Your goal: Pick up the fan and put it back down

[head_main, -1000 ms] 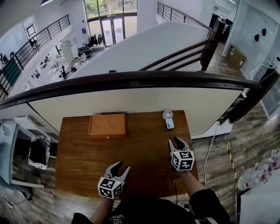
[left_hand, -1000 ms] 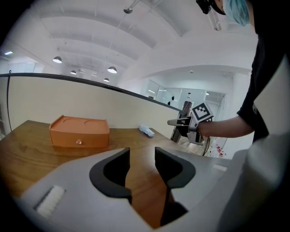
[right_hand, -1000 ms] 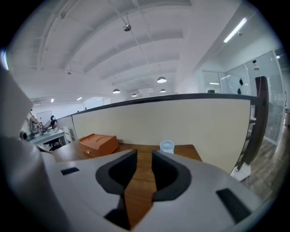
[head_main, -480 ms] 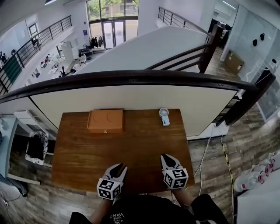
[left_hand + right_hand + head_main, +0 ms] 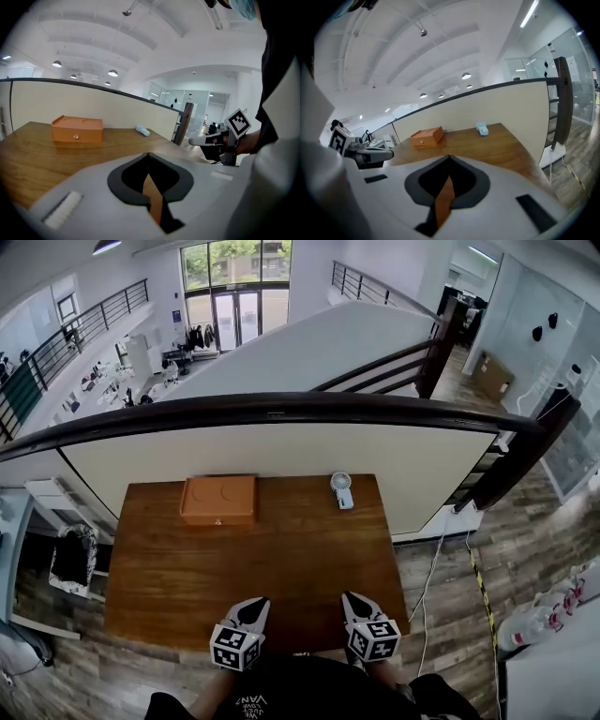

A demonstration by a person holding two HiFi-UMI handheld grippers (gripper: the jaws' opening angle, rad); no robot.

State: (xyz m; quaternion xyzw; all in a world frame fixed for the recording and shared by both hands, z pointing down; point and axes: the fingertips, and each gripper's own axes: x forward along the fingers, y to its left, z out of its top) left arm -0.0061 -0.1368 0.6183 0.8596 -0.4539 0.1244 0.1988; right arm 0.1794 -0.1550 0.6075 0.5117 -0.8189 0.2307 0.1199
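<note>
Fan (image 5: 341, 489) sits on the table (image 5: 281, 563) at upper centre-right of the head view, near the far edge and just right of the orange box (image 5: 218, 499), with nothing touching it. Left gripper (image 5: 255, 604) and right gripper (image 5: 352, 598) sit at the bottom of that frame by the near table edge, well apart from the fan, each with jaws closed together on nothing. Judgement: no lift is under way; the fan either has yet to be picked up or is already set back down, and these frames cannot say which.
</note>
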